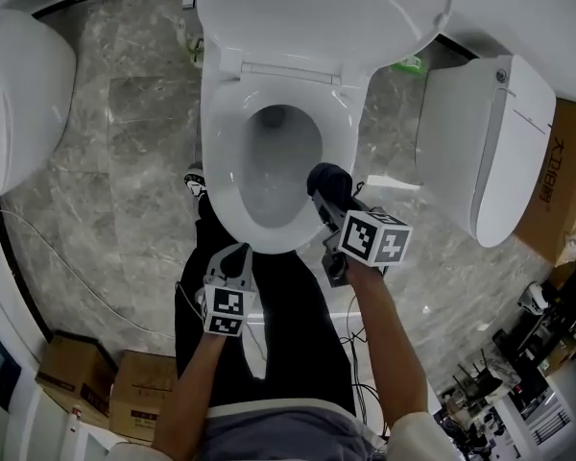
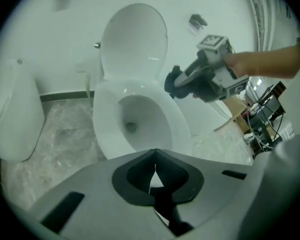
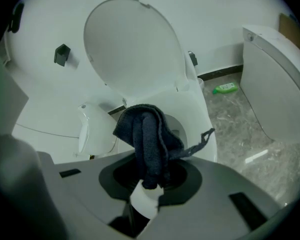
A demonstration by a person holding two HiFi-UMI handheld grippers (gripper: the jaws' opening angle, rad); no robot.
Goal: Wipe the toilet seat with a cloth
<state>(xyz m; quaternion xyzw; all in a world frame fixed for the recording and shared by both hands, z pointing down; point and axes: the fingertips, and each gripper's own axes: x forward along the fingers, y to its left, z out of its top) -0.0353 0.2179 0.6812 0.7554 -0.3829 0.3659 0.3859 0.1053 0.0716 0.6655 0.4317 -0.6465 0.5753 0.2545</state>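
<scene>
- The right hand-held gripper [image 1: 324, 198] is grasping the dark cloth [image 1: 329, 180]. The right gripper view shows its jaws pinched on the lower end of the bunched cloth [image 3: 147, 139], with the rest standing up past the tips.
- In the head view the cloth sits at the centre of the frame, over the right side of the toilet seat [image 1: 220, 176], beside the opening of the bowl [image 1: 274, 166].
- In the left gripper view the cloth [image 2: 173, 81] looks to hang just above the seat's right rim. Whether it touches is not clear.
- The left hand-held gripper [image 1: 233, 254] is clenched on nothing. Its jaws meet in its own view, and it sits at the front of the seat, lower centre of the head view.
- The lid [image 1: 317, 8] stands raised, so the whole ring is free to wipe.
- The step in hand is probably bringing the cloth onto the rim. To do it well:
  - Lower the bunch until the fabric flattens on the seat, so the cloth presses and not the hard jaw tips.
  - Sweep along the ring and stay on the white rim, since drifting inward risks dipping the cloth into the bowl.
  - Hold the pinch firm, because only a small end is gripped and drag could pull it out.
  - Watch the frayed strand [image 3: 202, 140], which may trail behind.
  - Move the left hand-held gripper aside before the sweep reaches the front.
</scene>
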